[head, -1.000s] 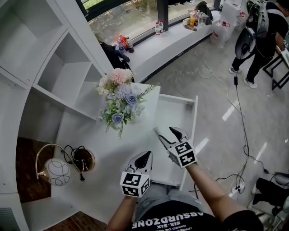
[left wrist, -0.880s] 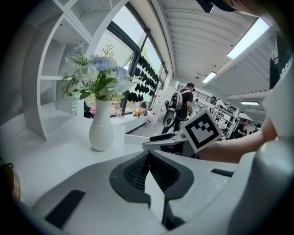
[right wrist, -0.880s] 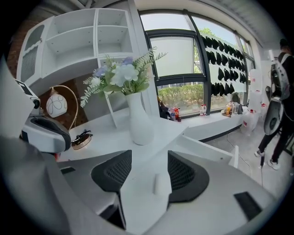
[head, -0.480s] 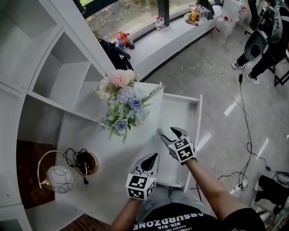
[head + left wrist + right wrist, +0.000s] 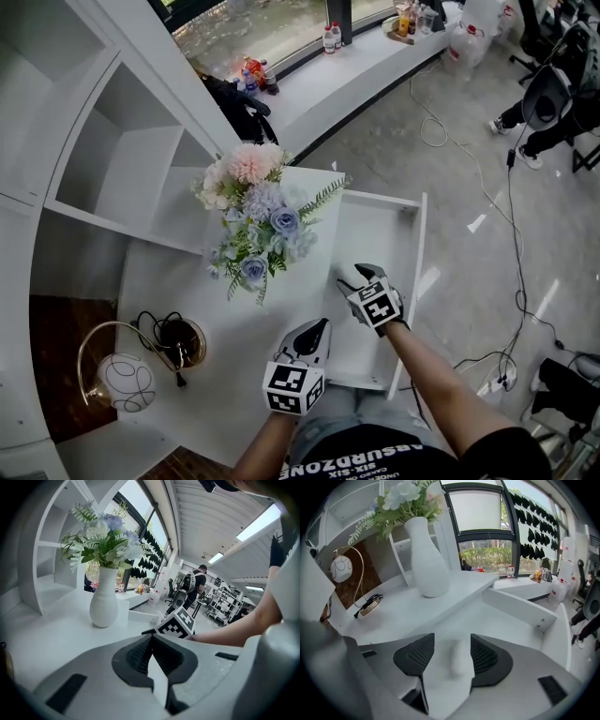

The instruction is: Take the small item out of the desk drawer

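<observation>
The white desk's drawer (image 5: 418, 246) stands pulled out at the right. My right gripper (image 5: 362, 275) reaches down into it, open. A small white item (image 5: 457, 656) lies on the drawer floor between its fingers, blurred and nearer the right pad (image 5: 485, 656); I cannot tell if it touches. In the head view the small white item (image 5: 346, 276) shows as a pale patch at the gripper's tip. My left gripper (image 5: 316, 329) hovers over the desktop beside the drawer, shut and empty. In the left gripper view the left gripper's (image 5: 151, 641) pads meet.
A white vase of flowers (image 5: 259, 223) stands on the desktop close to the drawer's far left corner. A globe lamp (image 5: 123, 381) and a round base with a black cable (image 5: 177, 339) sit at the left. White shelves (image 5: 112, 159) rise behind. A person (image 5: 553, 94) stands far off, with cables on the floor.
My right gripper has edged forward and lower into the drawer, so the small white item now lies between its jaws. The left gripper has barely moved.
</observation>
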Available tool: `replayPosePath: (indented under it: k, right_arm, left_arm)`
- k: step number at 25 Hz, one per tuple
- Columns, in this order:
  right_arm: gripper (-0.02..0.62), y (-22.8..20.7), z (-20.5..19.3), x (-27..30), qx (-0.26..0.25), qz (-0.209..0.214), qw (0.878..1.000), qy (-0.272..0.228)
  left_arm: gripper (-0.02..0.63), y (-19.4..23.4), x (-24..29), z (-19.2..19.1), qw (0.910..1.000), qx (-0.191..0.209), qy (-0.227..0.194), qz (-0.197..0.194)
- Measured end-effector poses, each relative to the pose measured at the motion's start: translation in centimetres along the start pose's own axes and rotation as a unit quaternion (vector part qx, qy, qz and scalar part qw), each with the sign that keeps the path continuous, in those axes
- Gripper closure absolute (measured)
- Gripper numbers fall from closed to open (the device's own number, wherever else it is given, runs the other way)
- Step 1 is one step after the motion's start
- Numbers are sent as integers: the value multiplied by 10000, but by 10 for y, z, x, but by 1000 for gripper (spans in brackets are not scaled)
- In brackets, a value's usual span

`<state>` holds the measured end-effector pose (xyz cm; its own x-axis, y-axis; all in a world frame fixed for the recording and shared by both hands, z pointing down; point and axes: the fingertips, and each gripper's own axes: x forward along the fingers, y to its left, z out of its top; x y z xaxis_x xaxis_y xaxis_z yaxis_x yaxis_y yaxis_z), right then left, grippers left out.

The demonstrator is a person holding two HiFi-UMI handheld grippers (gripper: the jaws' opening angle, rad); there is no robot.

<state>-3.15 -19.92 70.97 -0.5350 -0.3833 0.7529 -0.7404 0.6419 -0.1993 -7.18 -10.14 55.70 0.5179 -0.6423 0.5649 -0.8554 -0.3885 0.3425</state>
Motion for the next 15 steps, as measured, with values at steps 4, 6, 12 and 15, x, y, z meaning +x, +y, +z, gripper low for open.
replayPosePath:
  k: [4, 6, 12, 15]
  right_arm:
    - [376, -6, -10, 14, 50, -17, 9998, 194]
    - [376, -8, -16, 21, 81, -13, 9995, 294]
    - [376, -12, -34, 42, 142, 39, 9980, 614]
    - [376, -16, -42, 51, 202, 24, 9970, 745]
  left_arm:
    - [600, 6, 4, -1, 10000, -60, 11, 25]
    - [600, 8, 6, -2, 10000, -82, 29, 25]
    - [600, 15, 11, -9, 9998, -153, 97, 28]
    - [600, 18, 14, -12, 9997, -205, 130, 25]
